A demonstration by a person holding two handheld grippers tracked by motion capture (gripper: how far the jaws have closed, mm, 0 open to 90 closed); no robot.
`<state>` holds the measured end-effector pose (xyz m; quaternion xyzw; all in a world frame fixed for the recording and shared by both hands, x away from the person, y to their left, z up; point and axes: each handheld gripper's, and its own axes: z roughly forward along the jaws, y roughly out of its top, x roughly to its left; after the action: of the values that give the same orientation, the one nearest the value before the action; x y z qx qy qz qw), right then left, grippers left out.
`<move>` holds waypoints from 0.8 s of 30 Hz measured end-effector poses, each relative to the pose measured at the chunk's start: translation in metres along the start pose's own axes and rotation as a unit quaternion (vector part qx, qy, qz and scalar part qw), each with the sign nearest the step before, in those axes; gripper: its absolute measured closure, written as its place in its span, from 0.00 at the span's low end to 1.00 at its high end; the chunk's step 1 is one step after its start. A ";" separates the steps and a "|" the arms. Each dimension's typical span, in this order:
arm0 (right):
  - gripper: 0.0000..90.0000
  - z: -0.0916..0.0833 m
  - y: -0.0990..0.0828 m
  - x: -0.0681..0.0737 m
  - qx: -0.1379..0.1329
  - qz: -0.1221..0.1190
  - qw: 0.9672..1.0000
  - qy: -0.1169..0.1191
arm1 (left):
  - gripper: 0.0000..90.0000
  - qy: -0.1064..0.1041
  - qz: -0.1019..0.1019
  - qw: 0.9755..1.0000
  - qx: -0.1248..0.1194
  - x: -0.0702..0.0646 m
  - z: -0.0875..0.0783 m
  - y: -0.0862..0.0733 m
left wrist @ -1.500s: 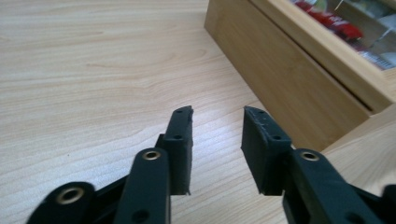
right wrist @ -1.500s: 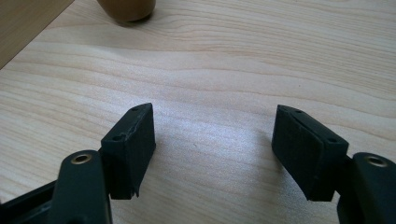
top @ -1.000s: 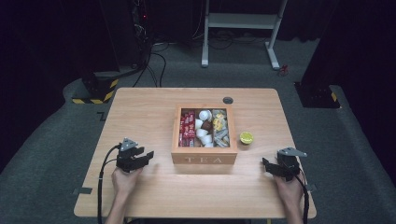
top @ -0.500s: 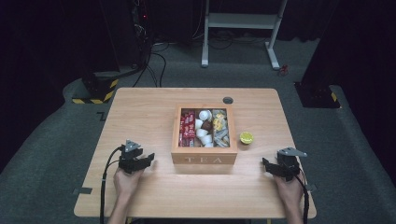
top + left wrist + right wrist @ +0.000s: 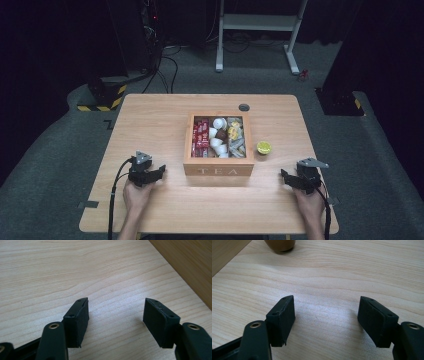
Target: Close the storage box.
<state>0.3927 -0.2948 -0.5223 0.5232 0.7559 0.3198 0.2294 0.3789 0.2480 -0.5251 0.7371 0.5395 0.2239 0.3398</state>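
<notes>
The tea box's small contents are perhaps sachets, too small to tell; its wall is cropped.

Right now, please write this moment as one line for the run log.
left gripper: open, just been opening, nothing between fingers | right gripper: open, empty | tea box: on table between both, untouched | yellow-green cup: right of box

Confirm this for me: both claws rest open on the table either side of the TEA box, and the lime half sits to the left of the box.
One thing is wrong: the lime half sits to the right of the TEA box, not the left, as the high view shows. The rest stands: the left claw and right claw rest open on the table, either side of the box.
</notes>
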 end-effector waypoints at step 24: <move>0.33 0.000 0.000 0.000 -0.001 0.000 1.000 0.000 | 0.32 0.018 0.004 1.000 -0.005 -0.005 0.002 -0.003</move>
<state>0.3927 -0.2949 -0.5224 0.5229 0.7557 0.3204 0.2298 0.3771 0.2435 -0.5282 0.7338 0.5411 0.2410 0.3325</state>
